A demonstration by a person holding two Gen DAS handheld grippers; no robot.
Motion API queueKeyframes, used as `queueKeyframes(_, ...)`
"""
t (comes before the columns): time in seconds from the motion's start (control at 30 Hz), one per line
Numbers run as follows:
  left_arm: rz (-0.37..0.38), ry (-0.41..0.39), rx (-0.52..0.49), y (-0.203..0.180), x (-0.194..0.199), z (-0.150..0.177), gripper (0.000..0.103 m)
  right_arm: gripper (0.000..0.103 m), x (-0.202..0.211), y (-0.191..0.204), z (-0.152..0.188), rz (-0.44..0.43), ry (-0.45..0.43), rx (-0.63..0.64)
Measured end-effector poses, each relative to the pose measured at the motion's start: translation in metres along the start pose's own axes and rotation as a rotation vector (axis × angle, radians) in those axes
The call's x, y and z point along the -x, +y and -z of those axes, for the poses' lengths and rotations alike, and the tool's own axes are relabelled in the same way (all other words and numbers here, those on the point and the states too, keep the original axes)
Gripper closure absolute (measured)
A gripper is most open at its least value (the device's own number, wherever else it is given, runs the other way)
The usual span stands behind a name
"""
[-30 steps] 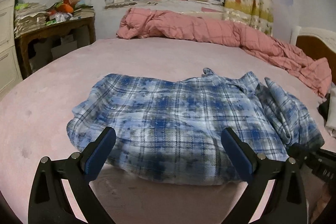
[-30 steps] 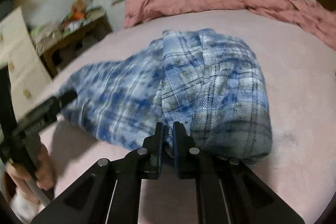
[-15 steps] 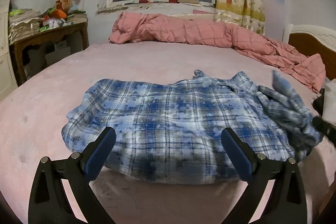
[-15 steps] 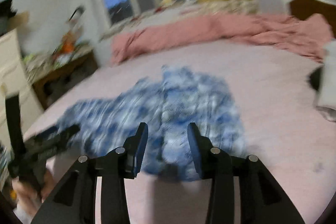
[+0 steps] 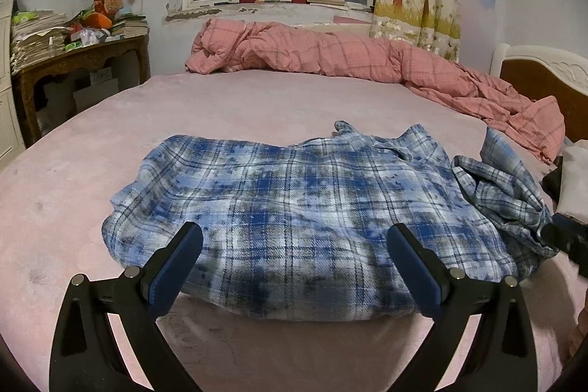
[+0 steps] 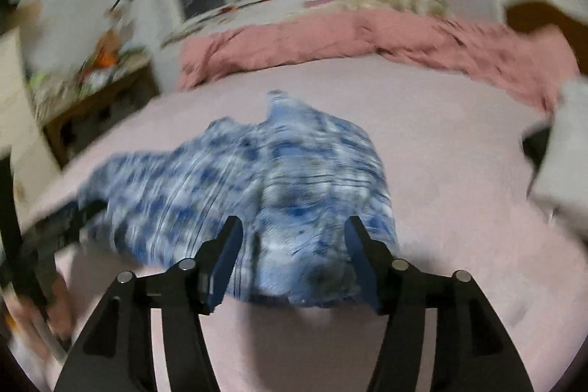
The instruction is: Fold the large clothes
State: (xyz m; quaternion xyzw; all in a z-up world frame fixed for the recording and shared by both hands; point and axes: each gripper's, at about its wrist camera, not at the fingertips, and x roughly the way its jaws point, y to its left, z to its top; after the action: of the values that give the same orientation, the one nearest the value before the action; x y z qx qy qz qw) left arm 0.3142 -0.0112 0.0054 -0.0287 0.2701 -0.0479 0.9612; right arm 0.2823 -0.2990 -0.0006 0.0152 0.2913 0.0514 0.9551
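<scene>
Garment: a blue plaid flannel shirt [image 5: 294, 208] is spread partly folded on the pink bed [image 5: 257, 105], nearer the bed's front edge than the far edge, where a pink quilt [image 5: 349, 61] is heaped.
Lie of the cloth: the body is laid fairly flat; a sleeve or side panel [image 5: 503, 186] is bunched loosely at the end toward the headboard, and the collar is rumpled at the far side.
Left gripper [image 5: 294, 252]: its jaws are spread wide and nothing is pinched; it is held above the shirt's near hem.
Right gripper [image 6: 292, 245]: the jaws are opening, no cloth is pressed between the pads, and the bunched end is seen just beyond them; that view is blurred.
Handling, as judged: the fabric is expected to be light, limp and soft, not fragile, and not slippery on the plush cover; no shape will be kept once lifted, so drooping and dragging are to be expected.
Where hold is best taken: hems, seams and corners are judged the firmest places; the crumpled end should be pinched at its cuff or edge, through one layer only.
Risk: several layers may be caught together in the bunch.
</scene>
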Motion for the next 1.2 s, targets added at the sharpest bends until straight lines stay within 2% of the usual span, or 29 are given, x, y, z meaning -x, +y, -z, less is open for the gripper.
queueKeyframes(0.03, -0.001, 0.001, 0.001, 0.0, -0.001, 0.0, 0.003, 0.032, 0.0, 0.008, 0.001, 0.013, 0.008, 0.077)
queueKeyframes(0.1, -0.004, 0.003, 0.005, 0.0, -0.001, 0.0, 0.003, 0.03, -0.003, 0.023, 0.002, 0.109, 0.03, 0.21)
queueKeyframes(0.13, -0.007, 0.004, 0.007, 0.001, -0.002, 0.0, 0.003, 0.03, -0.012, 0.033, 0.001, 0.228, 0.056, 0.289)
queueKeyframes(0.2, -0.007, 0.008, 0.011, 0.002, -0.003, 0.0, 0.003, 0.03, -0.028, 0.044, -0.005, 0.35, 0.084, 0.374)
queueKeyframes(0.3, -0.001, 0.01, 0.019, 0.004, -0.003, 0.001, 0.003, 0.031, -0.051, 0.055, -0.01, 0.317, 0.169, 0.441)
queueKeyframes(0.33, 0.001, 0.009, 0.023, 0.005, -0.003, 0.0, 0.003, 0.036, -0.059, 0.058, -0.011, 0.342, 0.182, 0.456)
queueKeyframes(0.37, 0.001, 0.009, 0.025, 0.006, -0.003, 0.0, 0.003, 0.051, -0.063, 0.059, -0.011, 0.37, 0.185, 0.462)
queueKeyframes(0.4, 0.001, 0.01, 0.027, 0.007, -0.003, 0.0, 0.003, 0.074, -0.068, 0.061, -0.012, 0.403, 0.205, 0.467)
queueKeyframes(0.43, 0.001, 0.011, 0.027, 0.007, -0.003, 0.0, 0.003, 0.083, -0.069, 0.06, -0.015, 0.407, 0.215, 0.433)
queueKeyframes(0.47, -0.001, 0.01, 0.028, 0.007, -0.003, 0.0, 0.003, 0.087, -0.068, 0.059, -0.018, 0.401, 0.204, 0.389)
queueKeyframes(0.57, -0.008, -0.009, 0.043, 0.011, 0.001, 0.0, 0.003, 0.089, -0.042, 0.047, -0.046, 0.304, 0.085, 0.152)
queueKeyframes(0.67, -0.037, -0.017, 0.073, 0.017, 0.002, -0.001, 0.003, 0.089, -0.018, 0.034, -0.079, 0.116, -0.004, -0.105)
queueKeyframes(0.77, -0.04, -0.011, 0.108, 0.026, 0.0, -0.001, 0.003, 0.089, -0.016, 0.034, -0.088, -0.023, -0.009, -0.242)
queueKeyframes(0.8, -0.043, -0.005, 0.113, 0.027, -0.001, -0.001, 0.003, 0.089, -0.024, 0.044, -0.086, -0.04, 0.011, -0.234)
queueKeyframes(0.87, -0.048, 0.004, 0.115, 0.028, -0.003, -0.001, 0.003, 0.087, -0.043, 0.064, -0.079, -0.016, 0.051, -0.173)
queueKeyframes(0.97, -0.047, -0.001, 0.109, 0.027, -0.002, -0.001, 0.003, 0.085, -0.089, 0.093, -0.045, 0.006, 0.207, -0.064)
queueKeyframes(1.03, -0.046, -0.006, 0.111, 0.028, -0.002, 0.0, 0.003, 0.079, -0.089, 0.1, -0.034, 0.003, 0.201, -0.029)
queueKeyframes(1.07, -0.044, -0.004, 0.111, 0.028, -0.003, -0.001, 0.003, 0.07, -0.083, 0.101, -0.033, -0.026, 0.185, -0.02)
queueKeyframes(1.1, -0.044, 0.001, 0.109, 0.028, -0.003, -0.001, 0.003, 0.054, -0.078, 0.101, -0.033, -0.068, 0.182, -0.023)
queueKeyframes(1.13, -0.043, 0.002, 0.109, 0.028, -0.002, -0.001, 0.003, 0.048, -0.073, 0.101, -0.035, -0.124, 0.184, -0.031)
queueKeyframes(1.2, -0.041, 0.004, 0.109, 0.028, -0.001, -0.001, 0.003, 0.046, -0.057, 0.1, -0.036, -0.224, 0.184, -0.026)
